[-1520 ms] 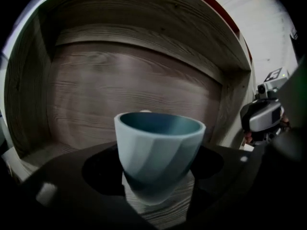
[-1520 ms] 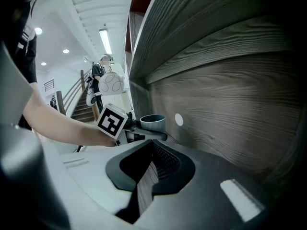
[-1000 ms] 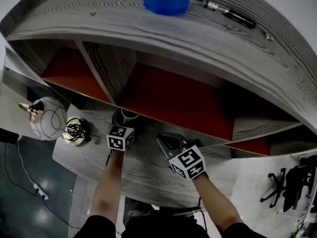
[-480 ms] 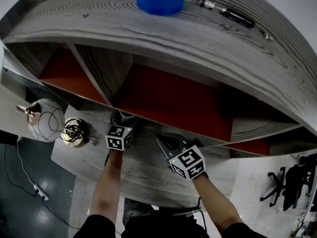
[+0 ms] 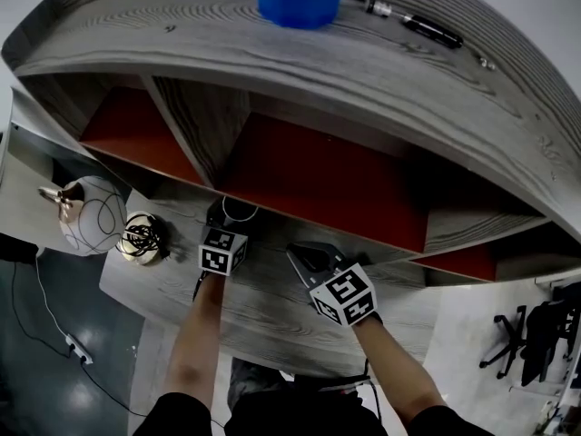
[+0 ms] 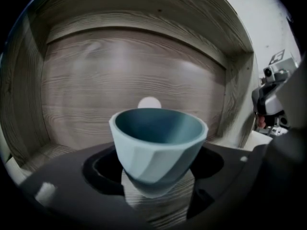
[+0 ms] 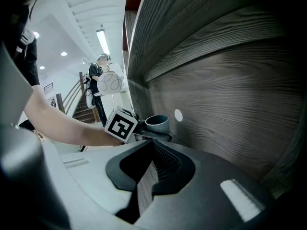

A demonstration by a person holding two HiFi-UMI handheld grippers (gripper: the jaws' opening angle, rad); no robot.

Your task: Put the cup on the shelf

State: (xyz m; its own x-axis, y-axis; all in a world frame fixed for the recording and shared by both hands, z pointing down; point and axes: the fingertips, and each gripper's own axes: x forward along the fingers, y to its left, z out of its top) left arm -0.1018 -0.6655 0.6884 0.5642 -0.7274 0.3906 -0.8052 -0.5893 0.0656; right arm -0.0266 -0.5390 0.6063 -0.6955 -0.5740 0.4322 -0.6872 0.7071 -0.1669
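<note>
Teal cup (image 6: pixel 156 145): we have it clamped in the left gripper (image 6: pixel 156 188), centre frame, grey wood shelf (image 6: pixel 134 66) wall behind; right gripper (image 7: pixel 146 176), lower centre, jaws together, empty.

Left claw (image 5: pixel 231 220): jaws wide apart, clamped on the cup (image 6: pixel 156 147).
Right claw (image 5: pixel 307 258): jaws together, nothing between them, near the left claw.
Left forearm (image 5: pixel 195 343): bare, stretched forward.
Right forearm (image 5: pixel 392 371): bare, angled inward.
</note>
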